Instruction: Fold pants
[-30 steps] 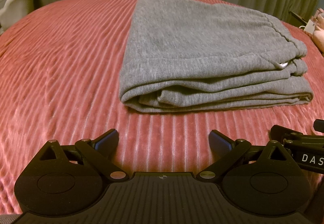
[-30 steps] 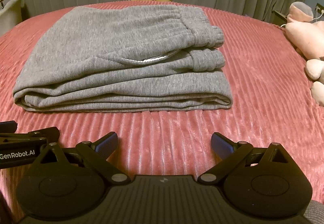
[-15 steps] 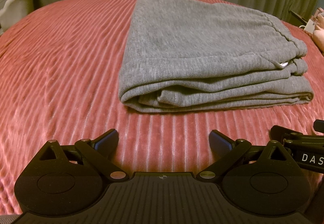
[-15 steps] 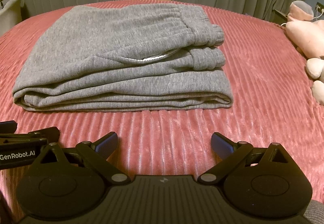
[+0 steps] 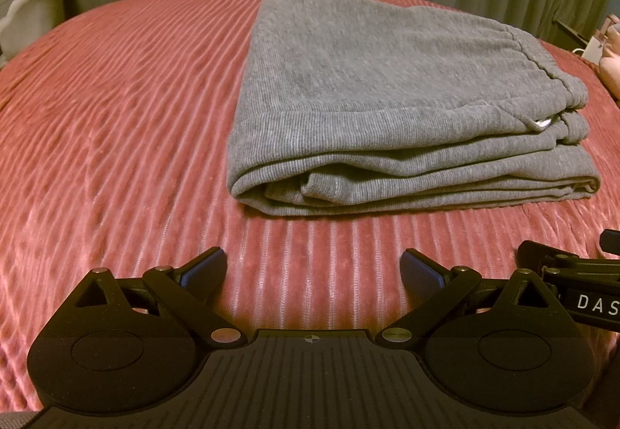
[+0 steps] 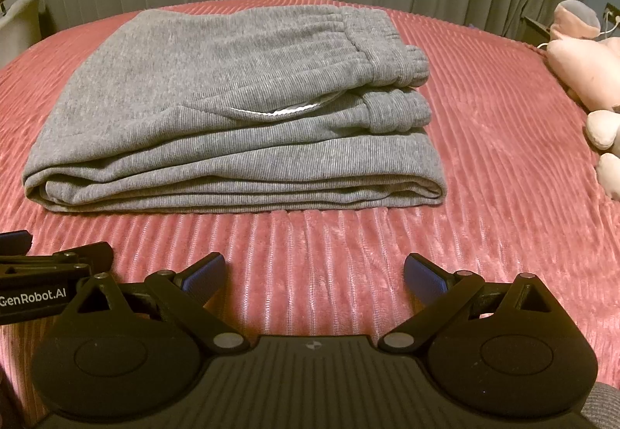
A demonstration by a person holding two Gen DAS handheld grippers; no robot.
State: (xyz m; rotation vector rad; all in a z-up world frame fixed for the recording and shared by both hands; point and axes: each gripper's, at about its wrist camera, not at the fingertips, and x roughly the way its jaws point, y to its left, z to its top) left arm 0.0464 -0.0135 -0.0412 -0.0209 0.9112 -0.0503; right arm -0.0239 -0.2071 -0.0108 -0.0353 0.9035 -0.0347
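Bedspread (image 5: 116,119), folded pants (image 5: 387,99): both unchanged.

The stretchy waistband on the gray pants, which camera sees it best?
The right wrist view: the waistband faces that camera, with its gathered ribs plain to see on the folded pants. The left wrist view shows only its bunched end at the far right.

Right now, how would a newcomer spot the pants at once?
Start at the pink ribbed bedspread that fills the view. Near its middle, ahead of both open grippers, lies the pants: a grey knit bundle folded flat in layers. Unlike the pale pink plush toy at the right edge, it is grey, with a gathered waistband.
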